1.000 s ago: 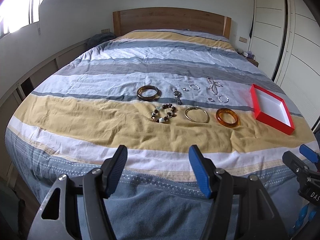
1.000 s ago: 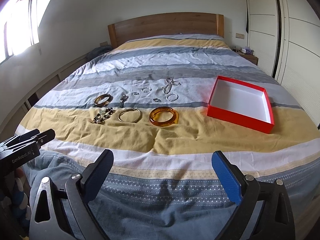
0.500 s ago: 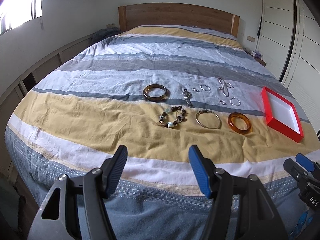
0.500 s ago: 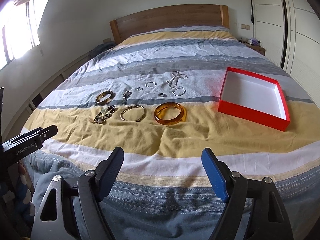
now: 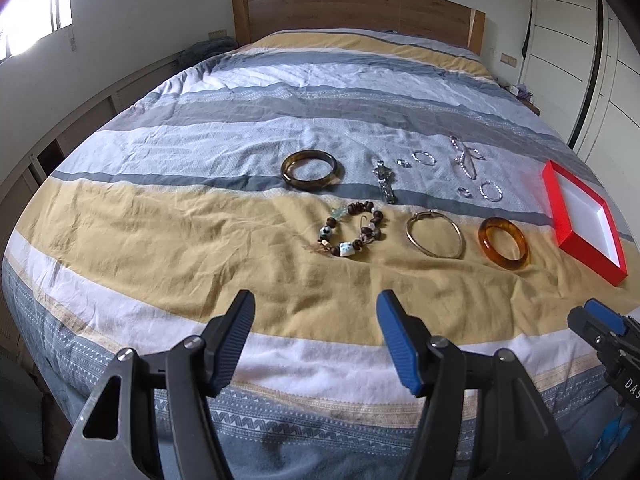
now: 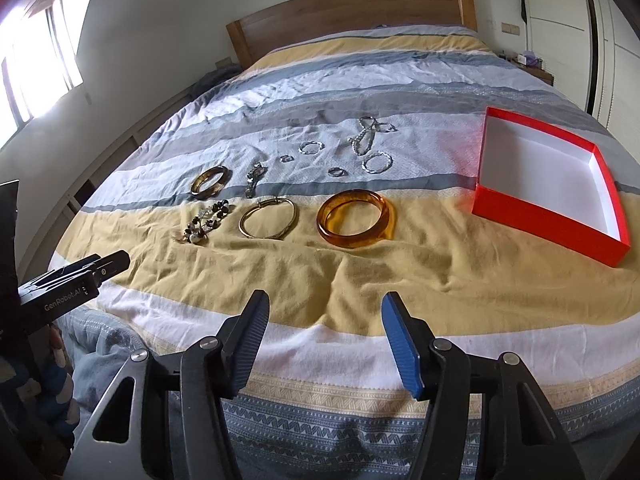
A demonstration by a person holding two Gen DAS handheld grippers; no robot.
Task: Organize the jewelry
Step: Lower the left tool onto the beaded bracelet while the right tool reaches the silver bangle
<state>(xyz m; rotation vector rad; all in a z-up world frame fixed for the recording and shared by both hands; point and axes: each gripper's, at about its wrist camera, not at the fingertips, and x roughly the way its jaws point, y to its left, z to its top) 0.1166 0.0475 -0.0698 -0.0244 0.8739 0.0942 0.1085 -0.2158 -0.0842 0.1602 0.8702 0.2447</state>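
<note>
— Where does everything sit, from where you stand?

— The striped yellow, white and grey bedspread (image 6: 360, 280) carries it all. The shallow red cardboard box with a white inside (image 6: 536, 216) lies far right, empty as far as I can see. The jewelry is spread left of it, in two loose rows.

— And the tools?

— Both hang over the near edge of the bed. The right gripper (image 6: 324, 344) has its jaws standing wide apart with nothing between them; the left gripper (image 5: 316, 344) likewise, gaping and empty.

— Which goes first, you think?

— My guess is the amber translucent bangle (image 6: 356, 218). It lies flat, straight ahead of the right gripper and a little further in, nearer to the box than the other big pieces. It's a ring, so no long axis to speak of; the rim would have to go between the fingers. The right hand is plainly the nearer one.

— The left?

— It faces the brown and white beaded bracelet (image 5: 352, 230), with the thin gold wire bangle (image 5: 435, 236) to the right of it and the dark olive-brown bangle (image 5: 310, 169) beyond.

— Anything unclear?

— The small silver rings and chain (image 6: 368, 136) in the far row are too tiny to sort out. The silver wristwatch (image 5: 385, 180) is only just readable.
</note>
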